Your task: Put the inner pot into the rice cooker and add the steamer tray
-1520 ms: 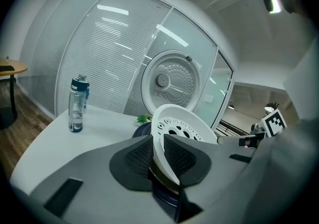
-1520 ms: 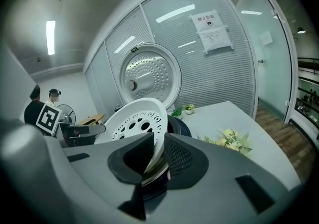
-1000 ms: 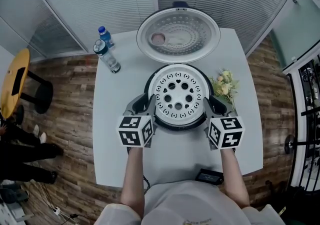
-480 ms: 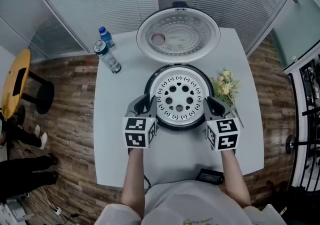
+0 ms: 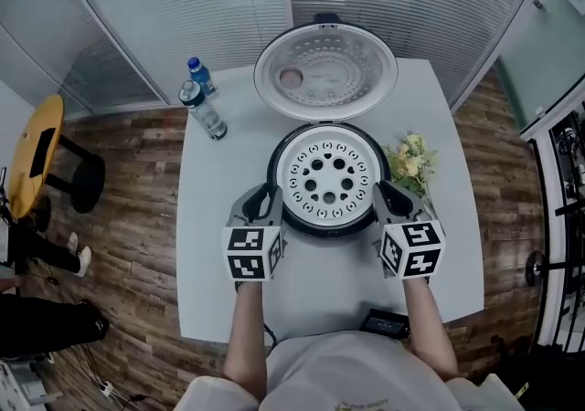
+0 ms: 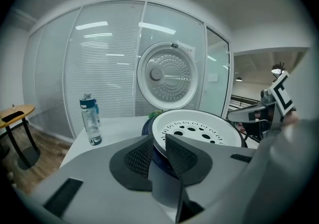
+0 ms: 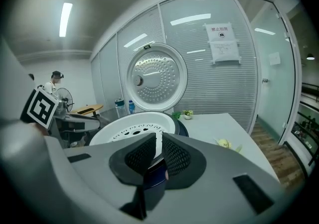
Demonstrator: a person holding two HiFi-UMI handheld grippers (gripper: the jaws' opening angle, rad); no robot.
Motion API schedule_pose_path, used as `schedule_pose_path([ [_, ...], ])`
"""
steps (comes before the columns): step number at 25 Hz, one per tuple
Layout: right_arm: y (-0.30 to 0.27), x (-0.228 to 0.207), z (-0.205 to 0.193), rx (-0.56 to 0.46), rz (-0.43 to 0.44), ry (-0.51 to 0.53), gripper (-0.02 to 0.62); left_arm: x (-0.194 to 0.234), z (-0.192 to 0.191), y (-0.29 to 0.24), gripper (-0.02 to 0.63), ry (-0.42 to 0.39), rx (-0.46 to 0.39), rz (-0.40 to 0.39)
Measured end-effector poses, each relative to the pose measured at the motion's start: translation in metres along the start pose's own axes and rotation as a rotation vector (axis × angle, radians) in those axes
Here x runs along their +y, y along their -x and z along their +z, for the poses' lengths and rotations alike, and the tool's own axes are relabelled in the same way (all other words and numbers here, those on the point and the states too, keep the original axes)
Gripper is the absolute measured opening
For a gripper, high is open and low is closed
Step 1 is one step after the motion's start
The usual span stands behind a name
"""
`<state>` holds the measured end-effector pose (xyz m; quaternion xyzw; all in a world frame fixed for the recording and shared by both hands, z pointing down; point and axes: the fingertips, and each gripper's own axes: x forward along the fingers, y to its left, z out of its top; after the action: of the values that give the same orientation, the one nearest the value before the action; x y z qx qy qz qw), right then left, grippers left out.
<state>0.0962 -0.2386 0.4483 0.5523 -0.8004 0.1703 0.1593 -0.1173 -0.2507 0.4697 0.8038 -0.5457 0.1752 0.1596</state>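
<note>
Both hand-held grippers (image 5: 271, 200) (image 5: 380, 195) (down-tilted) on tray (image 5: 329, 173)

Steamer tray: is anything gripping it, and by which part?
The steamer tray, by its rim on opposite sides: the left gripper clamps the left edge, and the right gripper, whose fingers have just been closing, clamps the right edge.
</note>
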Motion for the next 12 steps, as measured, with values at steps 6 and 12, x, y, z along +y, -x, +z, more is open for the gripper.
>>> schedule_pose_path([
  [6,0.014,0.009,0.002,-0.042,0.053,-0.072,0.043,-0.005,0.003,0.017,0.072,0.043,-0.032,-0.008],
  [12,0.036,0.014,-0.003,-0.06,0.081,-0.086,0.025,-0.03,0.008,0.038,0.035,0.072,-0.078,-0.045],
])
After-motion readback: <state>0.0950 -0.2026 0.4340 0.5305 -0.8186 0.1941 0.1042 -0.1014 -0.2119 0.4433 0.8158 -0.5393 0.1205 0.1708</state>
